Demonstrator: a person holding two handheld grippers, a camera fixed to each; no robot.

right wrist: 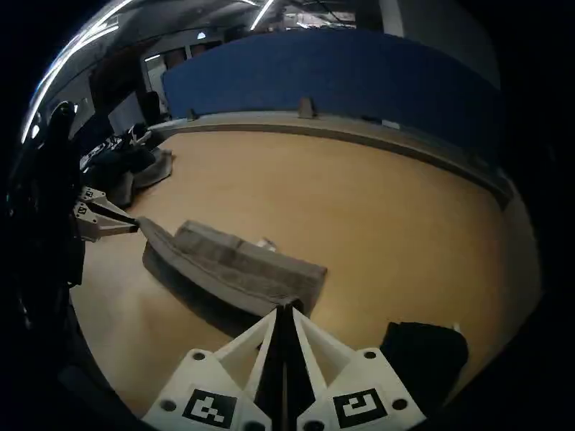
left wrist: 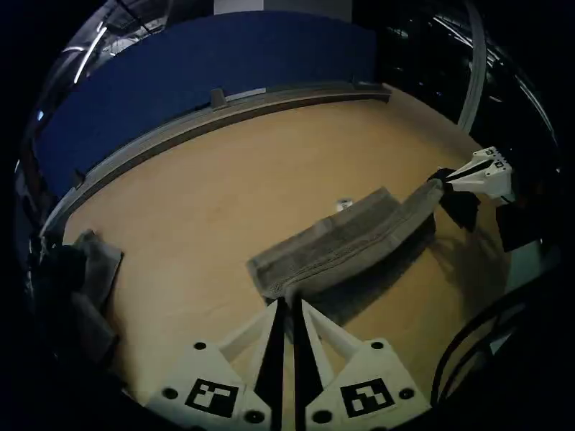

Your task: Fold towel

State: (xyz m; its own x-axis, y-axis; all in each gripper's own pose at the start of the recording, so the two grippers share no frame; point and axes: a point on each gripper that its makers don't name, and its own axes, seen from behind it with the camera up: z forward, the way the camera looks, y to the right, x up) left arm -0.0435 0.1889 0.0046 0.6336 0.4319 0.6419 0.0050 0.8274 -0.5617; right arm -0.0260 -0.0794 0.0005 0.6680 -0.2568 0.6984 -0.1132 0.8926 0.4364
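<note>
Left gripper view: the left gripper (left wrist: 290, 305) has its fingers clenched on one end of the grey towel (left wrist: 345, 241), with the cloth pinched between the two tips. The towel is gathered into a long, narrow band and stretches across the near side of the wooden table (left wrist: 215, 187) to the right gripper (left wrist: 444, 181), which grasps the far end near the table's right edge. A shadow lies on the wood below the band. A small white object (left wrist: 343, 205) sits just behind the towel, and a heap of grey cloth (left wrist: 97, 262) rests at the table's left edge. A blue partition (left wrist: 215, 65) runs along the far edge.

Right gripper view: the right gripper (right wrist: 286, 310) is clamped on its end of the towel (right wrist: 230, 262). A black object (right wrist: 424, 352) lies near the table's near right corner.
</note>
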